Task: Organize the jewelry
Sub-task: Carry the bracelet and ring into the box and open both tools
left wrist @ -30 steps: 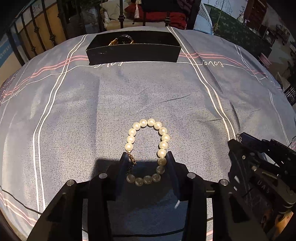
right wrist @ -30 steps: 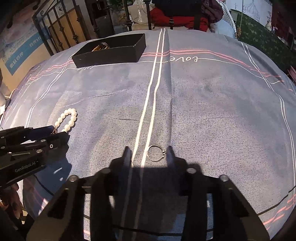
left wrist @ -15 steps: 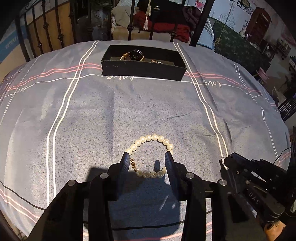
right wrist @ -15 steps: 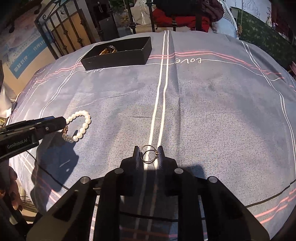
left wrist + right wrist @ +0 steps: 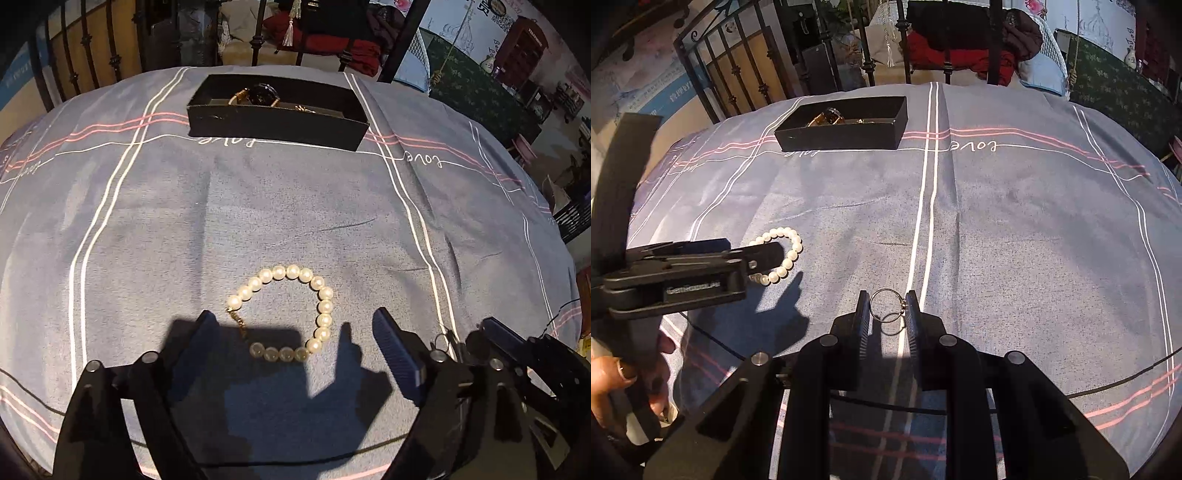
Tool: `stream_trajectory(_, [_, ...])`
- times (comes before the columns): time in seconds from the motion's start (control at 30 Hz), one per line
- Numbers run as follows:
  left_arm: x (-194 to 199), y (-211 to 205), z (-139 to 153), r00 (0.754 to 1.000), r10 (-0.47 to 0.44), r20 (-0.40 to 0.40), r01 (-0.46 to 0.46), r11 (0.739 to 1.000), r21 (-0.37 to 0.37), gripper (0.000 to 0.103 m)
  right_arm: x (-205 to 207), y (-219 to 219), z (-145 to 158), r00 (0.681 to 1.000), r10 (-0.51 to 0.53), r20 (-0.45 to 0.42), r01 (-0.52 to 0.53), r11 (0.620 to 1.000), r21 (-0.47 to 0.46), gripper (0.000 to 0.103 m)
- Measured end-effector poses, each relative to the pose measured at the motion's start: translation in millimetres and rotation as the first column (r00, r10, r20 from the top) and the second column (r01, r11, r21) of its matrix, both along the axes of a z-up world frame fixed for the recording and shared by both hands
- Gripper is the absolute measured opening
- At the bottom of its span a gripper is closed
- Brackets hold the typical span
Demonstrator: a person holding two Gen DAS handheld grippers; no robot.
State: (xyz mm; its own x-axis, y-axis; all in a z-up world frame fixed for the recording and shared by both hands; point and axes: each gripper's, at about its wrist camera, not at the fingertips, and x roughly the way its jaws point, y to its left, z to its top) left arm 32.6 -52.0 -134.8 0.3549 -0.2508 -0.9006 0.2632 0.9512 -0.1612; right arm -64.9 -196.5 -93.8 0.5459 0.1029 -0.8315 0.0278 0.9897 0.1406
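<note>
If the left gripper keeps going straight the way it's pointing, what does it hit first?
Likely the pearl bracelet, lying on the cloth between the open left gripper fingers; the black box sits far beyond.

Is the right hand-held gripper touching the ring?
Touching. The right wrist view shows the right hand-held gripper with both fingers closed against the ring, holding it up clear of its shadow on the cloth.

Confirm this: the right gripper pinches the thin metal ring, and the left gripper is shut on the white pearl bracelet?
Not quite. The left gripper is open, its fingers apart either side of the white pearl bracelet lying on the cloth, per the left wrist view. The right gripper does pinch the thin metal ring.
</note>
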Motion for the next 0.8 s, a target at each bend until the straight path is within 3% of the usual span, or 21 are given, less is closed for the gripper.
stream_trajectory(0.07, [4,-8,-24,0.999,-0.009,-0.045,0.011,0.999,0.049,0.083,-2,1,0,1.000,0.000,-0.002,0.000,1.000,-0.004,0.020])
stream_trajectory(0.17, [-8,-18,-29,0.998,-0.036,0.051,0.030,0.991,0.127,0.080,-2,0,-1,1.000,-0.001,-0.008,0.001,1.000,-0.005,0.020])
stream_trajectory(0.23, [-11,-15,-23,0.998,-0.018,0.062,0.011,0.994,0.107,0.058,-2,1,-1,1.000,0.001,-0.007,-0.001,1.000,-0.008,0.020])
stream_trajectory(0.27, [-10,-12,-20,0.998,-0.013,0.062,0.007,0.996,0.094,0.038,-1,2,-1,1.000,0.002,-0.007,-0.002,1.000,-0.010,0.020])
stream_trajectory(0.3, [-8,-9,-17,0.998,-0.007,0.057,0.003,0.997,0.078,0.035,0,2,-1,1.000,0.002,-0.008,-0.002,1.000,-0.010,0.020])
stream_trajectory(0.5, [-8,16,-3,0.998,0.037,0.050,-0.036,0.999,-0.023,0.033,2,10,-1,1.000,0.016,-0.005,-0.017,1.000,-0.009,0.020])
stream_trajectory(0.8, [-9,31,35,0.989,0.060,0.136,-0.058,0.998,-0.019,0.033,12,23,9,0.999,0.052,0.009,-0.052,0.999,-0.013,0.020])
